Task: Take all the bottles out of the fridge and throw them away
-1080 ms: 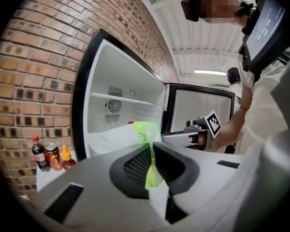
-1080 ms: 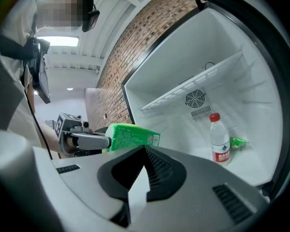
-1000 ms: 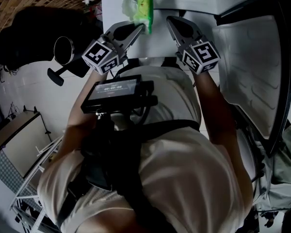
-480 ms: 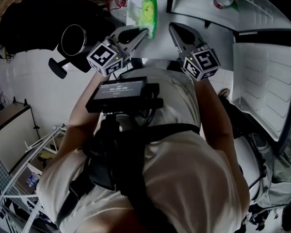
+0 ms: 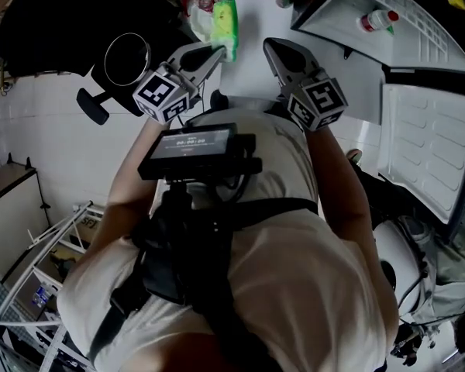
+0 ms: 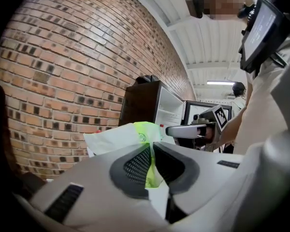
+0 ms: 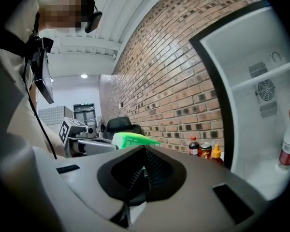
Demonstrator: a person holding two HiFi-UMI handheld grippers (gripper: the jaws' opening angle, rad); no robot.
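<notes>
ahead and to the right, a red-capped bottle (image 7: pixel 287 146) stands upright on a shelf inside the open fridge (image 7: pixel 251 42). it is nearer the right gripper (image 5: pixel 273 46), whose jaws are pressed together on nothing. the left gripper (image 6: pixel 152 151) pinches a crumpled green-and-white plastic packet (image 6: pixel 135 137). only the right gripper view shows the bottle's upright axis. the head view foreshortens it.

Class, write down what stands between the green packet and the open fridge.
In the right gripper view, three small containers stand before the brick wall, between the green packet and the fridge.
</notes>
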